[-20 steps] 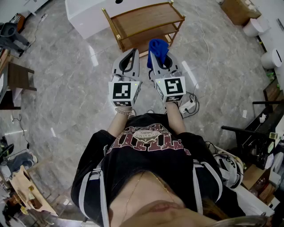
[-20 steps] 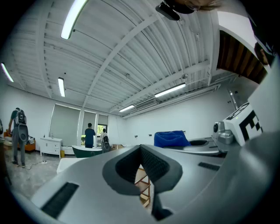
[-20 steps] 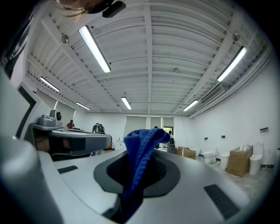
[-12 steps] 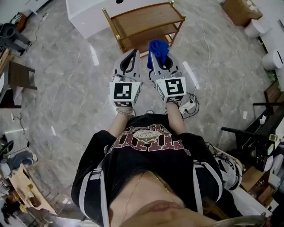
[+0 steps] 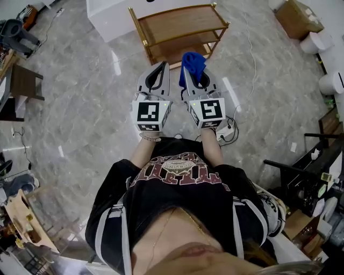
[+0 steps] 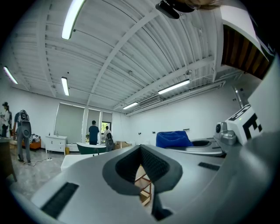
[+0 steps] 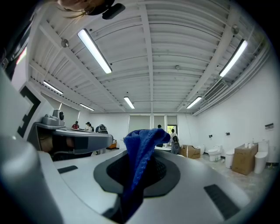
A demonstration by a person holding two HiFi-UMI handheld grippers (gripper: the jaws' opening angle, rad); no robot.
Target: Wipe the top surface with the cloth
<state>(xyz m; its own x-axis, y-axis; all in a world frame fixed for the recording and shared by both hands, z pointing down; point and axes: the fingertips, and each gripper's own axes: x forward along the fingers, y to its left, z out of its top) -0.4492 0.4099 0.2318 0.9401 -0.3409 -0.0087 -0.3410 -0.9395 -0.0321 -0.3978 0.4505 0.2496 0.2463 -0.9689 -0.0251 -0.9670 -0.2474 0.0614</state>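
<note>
Cloth first: we see a blue one, bunched up and pinched between the jaws of the right hand-held gripper, with a fold standing up past the tips. In the right gripper view the cloth fills the gap between the dark pads, so those jaws are pressed onto it. It hangs in the air, not touching the top board of the wooden rack, which stands ahead of both tools on a gold-coloured frame.

Just beside it we hold the left hand-held gripper, near the right one but apart from it. In the left gripper view its jaws meet at the tips with nothing between them, and a slice of the rack shows through the slot below. Each tool carries a marker cube at its near end, close to our black T-shirt.

Around all this lies a grey marbled floor. A white cabinet stands behind the rack, a power strip with cables lies to our right, and a cardboard box sits further off in the corner
</note>
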